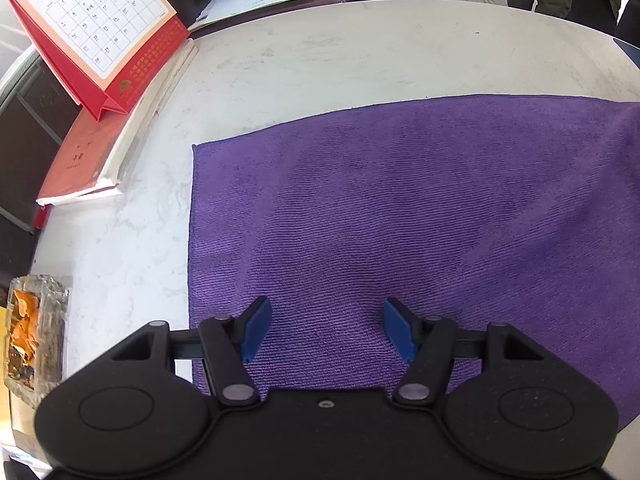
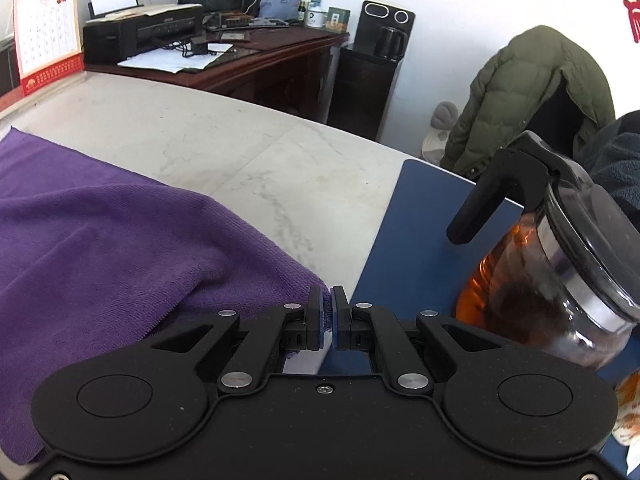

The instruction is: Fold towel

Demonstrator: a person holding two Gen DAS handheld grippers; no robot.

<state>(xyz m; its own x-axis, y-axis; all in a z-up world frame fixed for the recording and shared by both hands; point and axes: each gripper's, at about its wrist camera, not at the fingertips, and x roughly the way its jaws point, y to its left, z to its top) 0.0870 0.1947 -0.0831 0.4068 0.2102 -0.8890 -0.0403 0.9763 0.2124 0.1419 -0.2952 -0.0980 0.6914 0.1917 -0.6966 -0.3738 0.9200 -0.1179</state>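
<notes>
The towel [image 1: 400, 220] lies spread on the bench [image 1: 320, 48]. The left tool [image 1: 326, 330] hovers over its near edge with fingers wide apart — holding nothing. The right tool [image 2: 328, 316] is clamped on a towel corner, lifting it beside a teapot [image 2: 560, 264].

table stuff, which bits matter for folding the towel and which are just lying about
Part of the job:
purple towel
right tongs, shut on the towel's corner
left tongs, open above the towel

Just lying about:
desk calendar
red book
glass teapot
blue mat
glass ashtray
</notes>
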